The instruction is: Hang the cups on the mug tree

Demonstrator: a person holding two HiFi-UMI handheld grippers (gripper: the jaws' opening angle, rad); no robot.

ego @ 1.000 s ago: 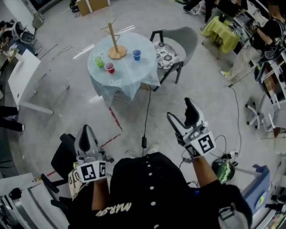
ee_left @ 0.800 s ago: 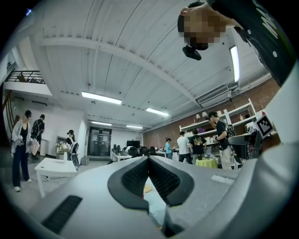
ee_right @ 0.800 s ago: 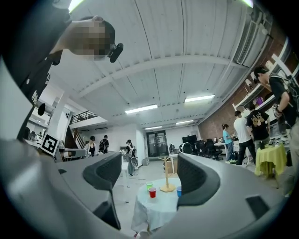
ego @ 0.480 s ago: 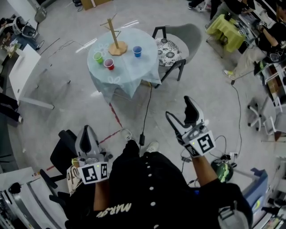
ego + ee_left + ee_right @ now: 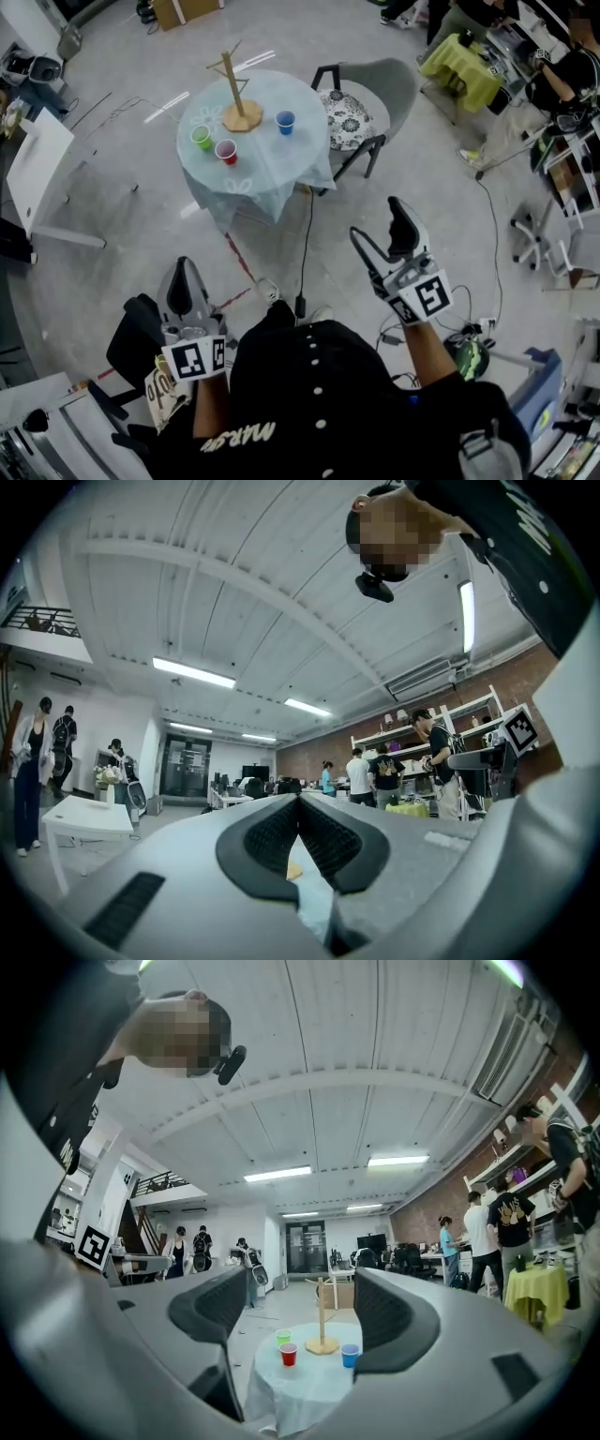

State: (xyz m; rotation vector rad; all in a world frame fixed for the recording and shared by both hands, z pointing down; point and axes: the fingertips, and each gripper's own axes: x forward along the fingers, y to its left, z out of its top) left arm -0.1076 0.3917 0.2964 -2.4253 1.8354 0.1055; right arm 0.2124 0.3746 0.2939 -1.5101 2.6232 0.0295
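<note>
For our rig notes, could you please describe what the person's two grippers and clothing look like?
Both the left gripper and right gripper have light grey tapering jaws lined with black ribbed pads. Each carries a white cube with black square markers. The person wears a black top with white dots down the front.

Ahead of the right hand-held gripper [image 5: 376, 219]: three cups, so green cup [image 5: 202, 137], red cup [image 5: 226, 150], blue cup [image 5: 286, 121], plus one mug tree [image 5: 246, 118], one bench [image 5: 267, 167].

You get bright, even light from ceiling strips [image 5: 192, 671] above the jaws; fisheye bends edges, corners go black.
</note>
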